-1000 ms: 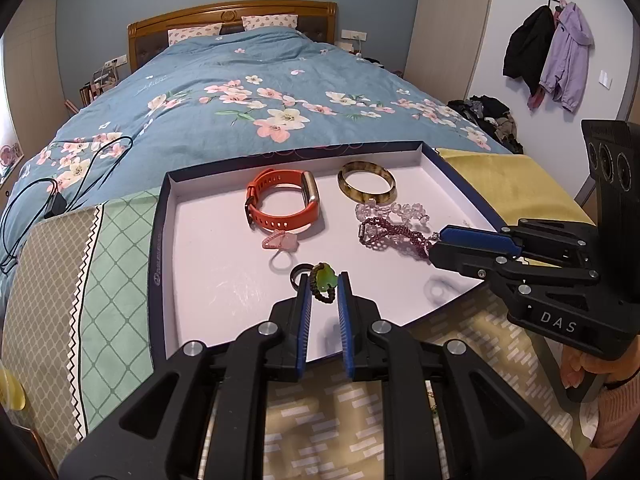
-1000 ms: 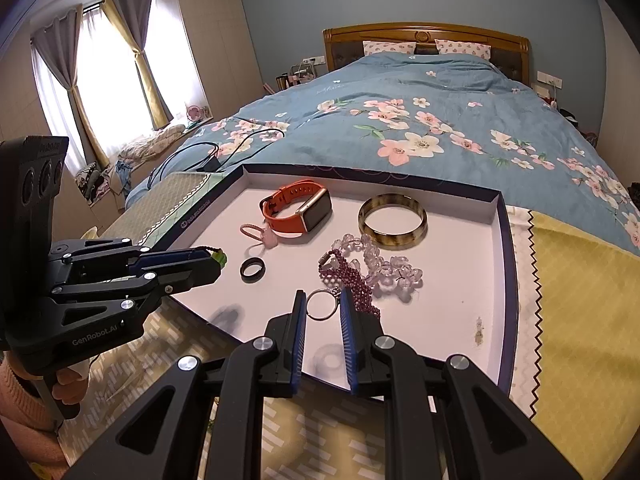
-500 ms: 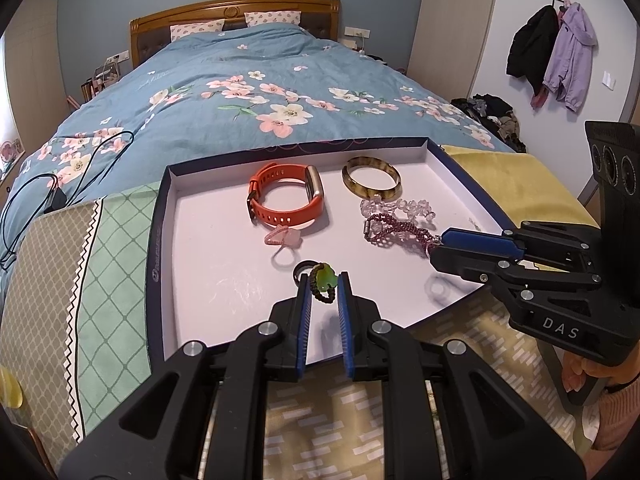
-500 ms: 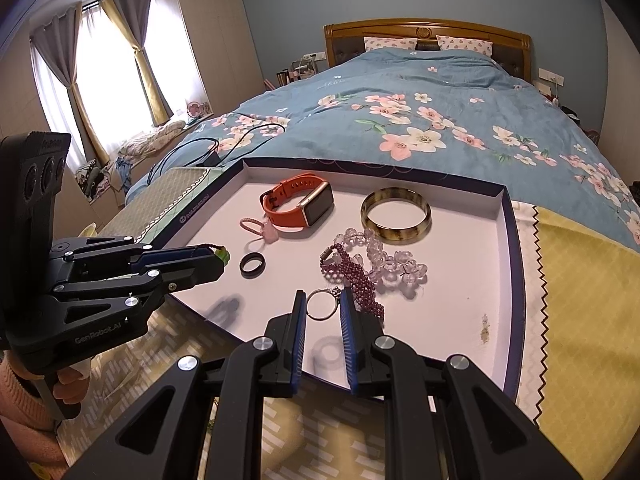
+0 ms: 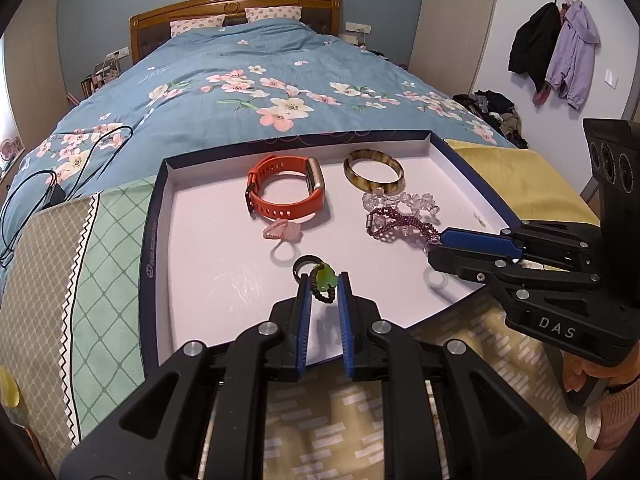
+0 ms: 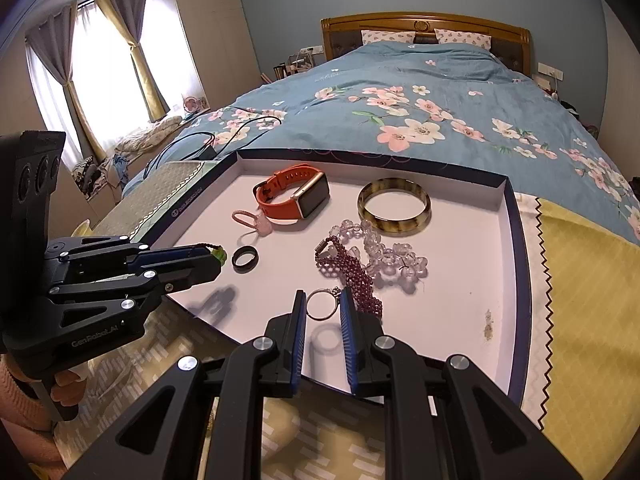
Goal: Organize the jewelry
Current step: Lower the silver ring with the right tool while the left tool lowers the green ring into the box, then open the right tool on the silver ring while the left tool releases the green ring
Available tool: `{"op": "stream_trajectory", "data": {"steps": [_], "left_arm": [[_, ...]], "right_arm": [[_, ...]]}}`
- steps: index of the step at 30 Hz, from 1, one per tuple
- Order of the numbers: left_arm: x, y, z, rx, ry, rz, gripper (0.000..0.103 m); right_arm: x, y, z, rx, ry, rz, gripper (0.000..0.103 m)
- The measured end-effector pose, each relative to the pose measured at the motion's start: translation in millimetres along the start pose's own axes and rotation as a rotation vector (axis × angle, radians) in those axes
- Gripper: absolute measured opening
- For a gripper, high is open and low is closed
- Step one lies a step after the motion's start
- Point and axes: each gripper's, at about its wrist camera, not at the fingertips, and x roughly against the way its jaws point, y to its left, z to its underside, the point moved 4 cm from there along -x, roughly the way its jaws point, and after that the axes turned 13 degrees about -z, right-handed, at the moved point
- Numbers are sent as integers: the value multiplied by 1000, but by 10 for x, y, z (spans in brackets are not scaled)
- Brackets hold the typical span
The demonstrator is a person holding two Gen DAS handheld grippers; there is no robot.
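Observation:
A white tray with a dark blue rim (image 5: 154,216) (image 6: 514,216) lies on the bed. My left gripper (image 5: 324,285) (image 6: 218,258) hangs over its near edge, shut on a green charm on a dark bead cord (image 5: 325,276). My right gripper (image 6: 323,304) (image 5: 440,246) is shut on a thin silver ring (image 6: 322,305) above the tray's front. In the tray lie an orange watch (image 5: 286,196) (image 6: 294,196), a horn-coloured bangle (image 5: 374,170) (image 6: 394,204), a clear bead bracelet (image 6: 392,254), a purple bead bracelet (image 6: 348,268), a pink charm (image 5: 282,232) and a black ring (image 6: 245,258).
The tray rests on patterned cloths, green (image 5: 108,280) on the left and yellow (image 6: 580,300) on the right, over a blue floral quilt (image 5: 248,92). A black cable (image 5: 60,168) lies on the quilt at the left. A hand (image 5: 580,372) holds each gripper's handle.

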Motion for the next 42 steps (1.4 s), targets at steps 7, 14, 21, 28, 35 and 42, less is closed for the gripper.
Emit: {"op": "stream_trajectory", "data": {"steps": [7,14,21,28,35,42], "left_arm": [[-11,5,21,0,4,-1,14],[-28,9,37,0,9,-2,14],[-43,-9,70,-7,20,-1,14],[-23,-36,55,-10,12,0,15],[209,-4,68,-11,-41,8,30],[572,81,219,-37,-88,33,32]], "right_arm": [[-31,-21,5,-5,9,5,15],[-58,-46,10,-10,16,12,15],[-77,-77,12,-18,18,25,16],[-31,-91,16,-28,3,25,16],[99,-75,33,-36,-27,19,23],[313,167,134,4,-49,-38,26]]}}
